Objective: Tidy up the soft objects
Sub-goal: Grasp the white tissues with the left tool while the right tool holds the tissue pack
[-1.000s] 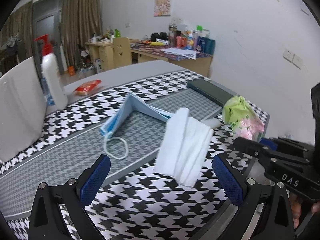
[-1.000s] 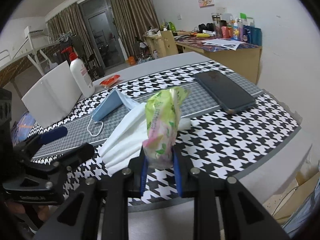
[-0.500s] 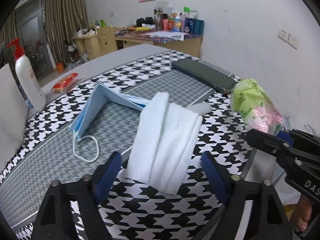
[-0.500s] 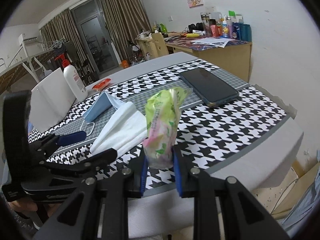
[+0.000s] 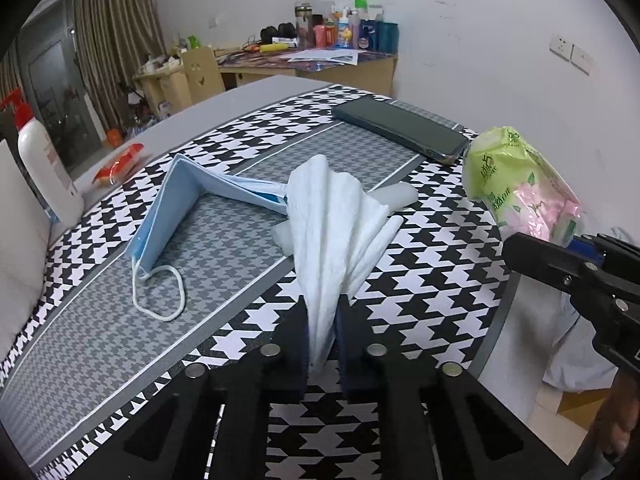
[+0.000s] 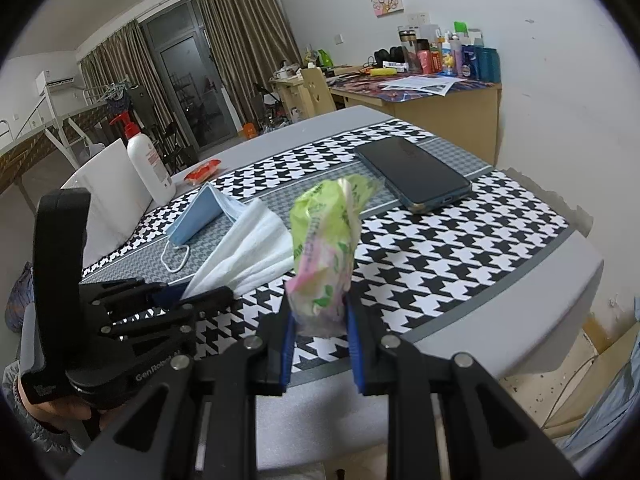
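Left wrist view shows the left gripper (image 5: 322, 336) pinched shut on the near corner of a white cloth (image 5: 332, 224); limp and light, it will drape when lifted. Alongside, the right gripper (image 6: 320, 340) clamps a squashy tissue pack (image 6: 324, 256) above the table (image 6: 520, 320) edge. Open room lies between mask (image 5: 180, 200) and phone (image 5: 400, 130).

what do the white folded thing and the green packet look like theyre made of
White folded tissue: soft matte paper or thin cloth, judging by its limp pleats and fine embossed texture. Green and pink packet: thin glossy plastic film, crinkled, with printed flowers and shiny highlights.
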Demonstrator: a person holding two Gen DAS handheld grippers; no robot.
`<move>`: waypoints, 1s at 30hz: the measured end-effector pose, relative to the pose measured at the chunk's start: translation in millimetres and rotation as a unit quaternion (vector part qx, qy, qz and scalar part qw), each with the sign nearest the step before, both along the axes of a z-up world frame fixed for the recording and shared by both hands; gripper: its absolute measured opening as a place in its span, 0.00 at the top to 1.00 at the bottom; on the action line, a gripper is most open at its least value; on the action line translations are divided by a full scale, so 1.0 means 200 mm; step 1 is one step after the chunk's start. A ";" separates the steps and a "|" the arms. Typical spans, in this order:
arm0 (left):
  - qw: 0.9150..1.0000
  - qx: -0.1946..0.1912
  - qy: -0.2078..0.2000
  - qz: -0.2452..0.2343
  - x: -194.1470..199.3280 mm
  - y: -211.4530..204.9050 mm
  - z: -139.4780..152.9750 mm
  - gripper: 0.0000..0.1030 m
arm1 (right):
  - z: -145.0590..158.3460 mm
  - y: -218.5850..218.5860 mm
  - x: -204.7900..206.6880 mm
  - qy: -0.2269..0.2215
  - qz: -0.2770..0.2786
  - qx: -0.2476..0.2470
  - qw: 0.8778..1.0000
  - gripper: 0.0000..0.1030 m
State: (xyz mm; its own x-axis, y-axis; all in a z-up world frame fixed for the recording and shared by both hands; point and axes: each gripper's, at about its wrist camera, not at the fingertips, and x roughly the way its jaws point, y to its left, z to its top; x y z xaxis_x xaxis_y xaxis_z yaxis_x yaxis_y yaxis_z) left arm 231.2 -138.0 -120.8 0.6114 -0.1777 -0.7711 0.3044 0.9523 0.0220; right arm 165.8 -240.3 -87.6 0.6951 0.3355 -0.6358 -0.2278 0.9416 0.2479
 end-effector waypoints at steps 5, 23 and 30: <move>1.000 -0.021 -0.006 -0.001 -0.04 0.03 0.05 0.91 | 0.01 0.00 -0.02 -0.005 0.001 -0.001 1.000 0.73; 0.998 -0.052 -0.022 -0.022 -0.16 0.09 0.14 0.92 | 0.03 0.07 -0.03 -0.008 0.022 -0.011 1.000 0.75; 1.000 -0.024 -0.003 -0.019 -0.11 0.06 0.07 0.72 | -0.01 0.08 0.01 0.008 0.019 -0.018 1.000 0.57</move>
State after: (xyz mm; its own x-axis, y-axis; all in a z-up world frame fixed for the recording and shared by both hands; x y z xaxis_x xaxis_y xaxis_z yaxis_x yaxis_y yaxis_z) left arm 210.2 -126.7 -105.9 0.6077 -0.2372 -0.7579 0.3410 0.9399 -0.0208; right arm 168.0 -224.3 -90.0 0.6717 0.3381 -0.6592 -0.2592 0.9408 0.2184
